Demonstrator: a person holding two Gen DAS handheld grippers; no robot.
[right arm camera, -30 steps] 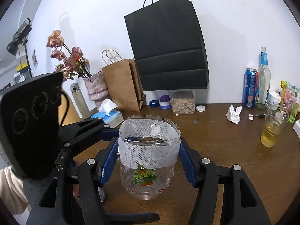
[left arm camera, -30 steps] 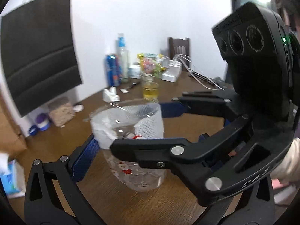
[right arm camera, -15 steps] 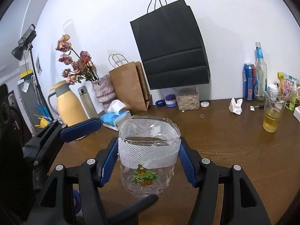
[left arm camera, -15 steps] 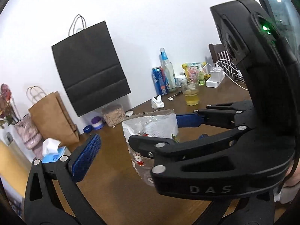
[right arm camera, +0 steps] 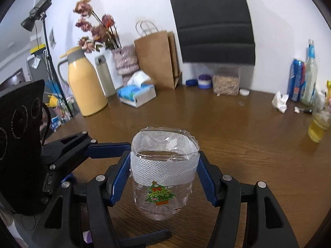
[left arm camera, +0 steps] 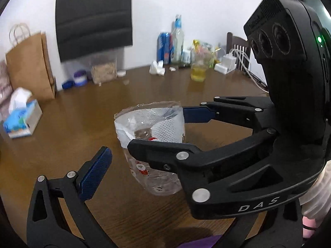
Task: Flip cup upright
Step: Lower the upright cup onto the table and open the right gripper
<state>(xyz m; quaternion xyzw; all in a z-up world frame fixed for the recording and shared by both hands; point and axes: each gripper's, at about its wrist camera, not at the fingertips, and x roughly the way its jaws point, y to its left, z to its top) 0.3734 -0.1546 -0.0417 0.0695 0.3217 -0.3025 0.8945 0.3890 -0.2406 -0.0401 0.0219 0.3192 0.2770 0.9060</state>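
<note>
The cup (right arm camera: 163, 173) is clear plastic with a white mesh band near its rim and a Christmas tree sticker. It stands upright, mouth up, its base on the brown table (right arm camera: 238, 136). My right gripper (right arm camera: 163, 175) is shut on the cup, a blue pad on each side of the band. In the left wrist view the cup (left arm camera: 149, 128) shows with the right gripper (left arm camera: 163, 130) clamped across it. My left gripper (left arm camera: 142, 163) is open; only its left blue pad (left arm camera: 95, 173) shows, apart from the cup.
Along the back wall stand a yellow jug (right arm camera: 86, 84), a tissue box (right arm camera: 136, 95), a brown paper bag (right arm camera: 159, 57), a black bag (right arm camera: 213, 24), a jar (right arm camera: 226, 81), a can (right arm camera: 295, 80) and a bottle (right arm camera: 310, 78). A glass of yellow drink (right arm camera: 318, 128) stands at right.
My left gripper let go of the cup, swung away and has come back close beside it. The right gripper kept its hold, and the cup now rests on the table.
</note>
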